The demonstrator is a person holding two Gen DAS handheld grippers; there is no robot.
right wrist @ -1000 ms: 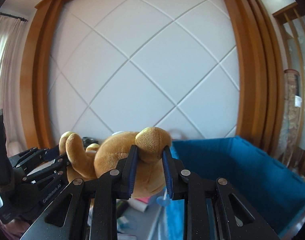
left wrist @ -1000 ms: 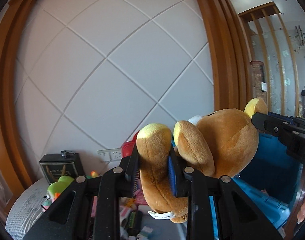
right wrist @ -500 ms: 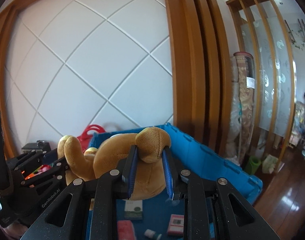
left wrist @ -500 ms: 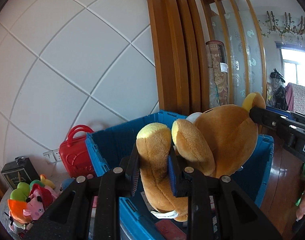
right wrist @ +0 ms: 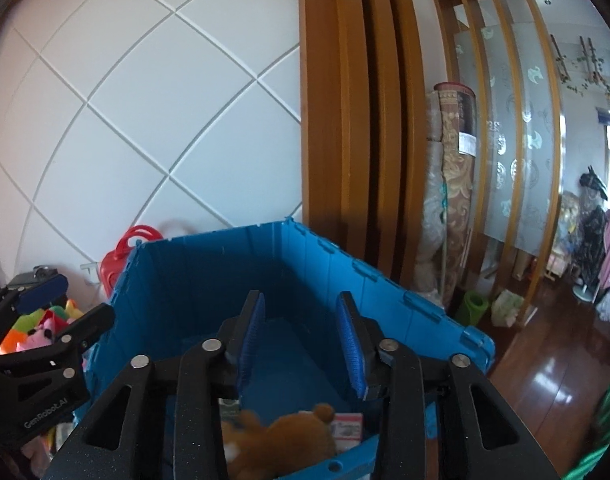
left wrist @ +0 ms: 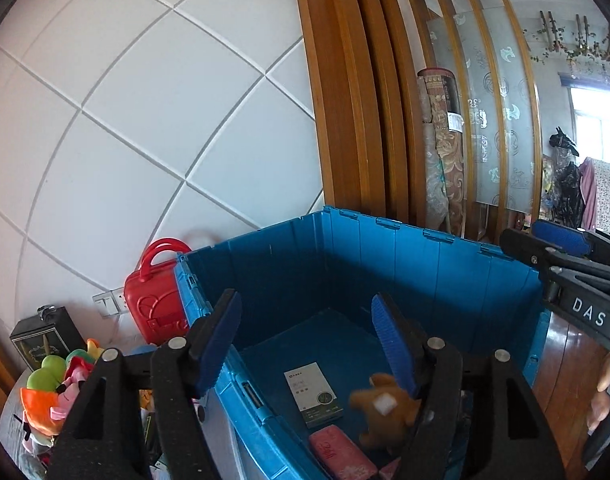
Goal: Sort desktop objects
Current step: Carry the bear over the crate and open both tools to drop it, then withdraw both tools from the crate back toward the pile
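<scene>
A brown plush bear [left wrist: 389,408] lies blurred inside the blue storage bin [left wrist: 385,256], beside a white-and-dark booklet [left wrist: 311,394] and a pink pack [left wrist: 341,456]. My left gripper [left wrist: 307,342] hangs above the bin's near left wall, jaws opening, nothing between them. In the right wrist view the bear [right wrist: 281,444] rests low in the bin [right wrist: 345,280], under my right gripper [right wrist: 301,344], whose jaws are opening and hold nothing. The other gripper shows at each view's edge.
A red toy case [left wrist: 155,296] stands against the white quilted wall left of the bin. Several colourful plush toys [left wrist: 53,388] and a dark box [left wrist: 45,336] lie further left. Wooden pillars, rolled carpets [right wrist: 449,184] and a glossy wood floor are on the right.
Both grippers carried the bear to the right over the blue bin, then let go. The bear has dropped out of the jaws into the bin.
</scene>
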